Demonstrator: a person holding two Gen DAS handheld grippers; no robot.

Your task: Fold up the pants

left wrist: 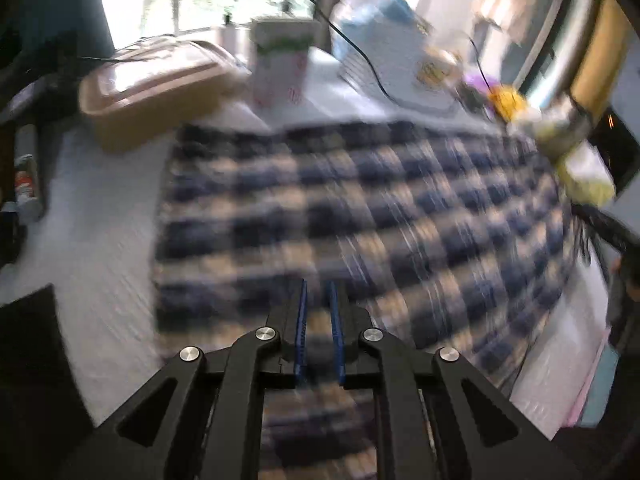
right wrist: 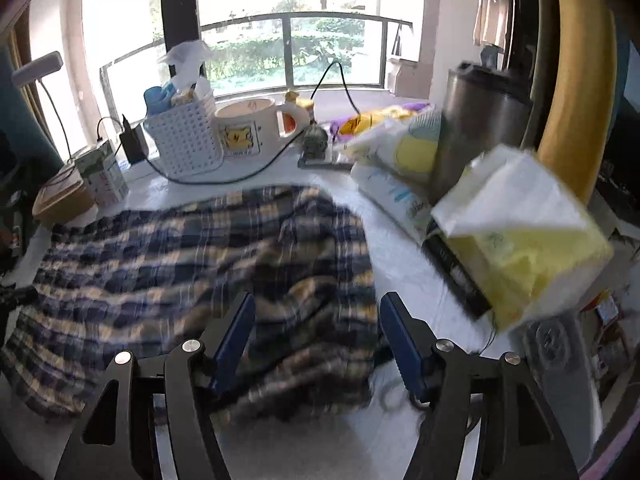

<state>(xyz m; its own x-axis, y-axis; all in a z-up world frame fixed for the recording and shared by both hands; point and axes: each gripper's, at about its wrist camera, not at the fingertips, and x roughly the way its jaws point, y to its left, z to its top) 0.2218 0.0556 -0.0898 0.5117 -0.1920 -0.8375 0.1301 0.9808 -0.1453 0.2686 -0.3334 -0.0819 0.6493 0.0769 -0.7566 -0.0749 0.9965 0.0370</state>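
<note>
- L gripper (left wrist: 320, 332): blue pads nearly together, narrow gap; plaid cloth shows in that gap but the blur makes it impossible to tell if it's pinched.
- R gripper (right wrist: 318, 340): jaws wide apart, nothing gripped; a bunched part of the pants sits between and under the pads.
- Pants (right wrist: 192, 272), blue/cream plaid: spread across the white worktop (right wrist: 404, 268), flat on the left in R view, rumpled hump toward the right edge.
- Just right of pants: yellow/white tissue pack (right wrist: 520, 236), steel canister (right wrist: 476, 128) behind it.
- Back of worktop: white basket (right wrist: 184, 140), cartoon mug (right wrist: 250, 126), black cable (right wrist: 224, 178), carton (right wrist: 104, 176).
- L view: tan lidded box (left wrist: 148, 92) at pants' far-left corner.
</note>
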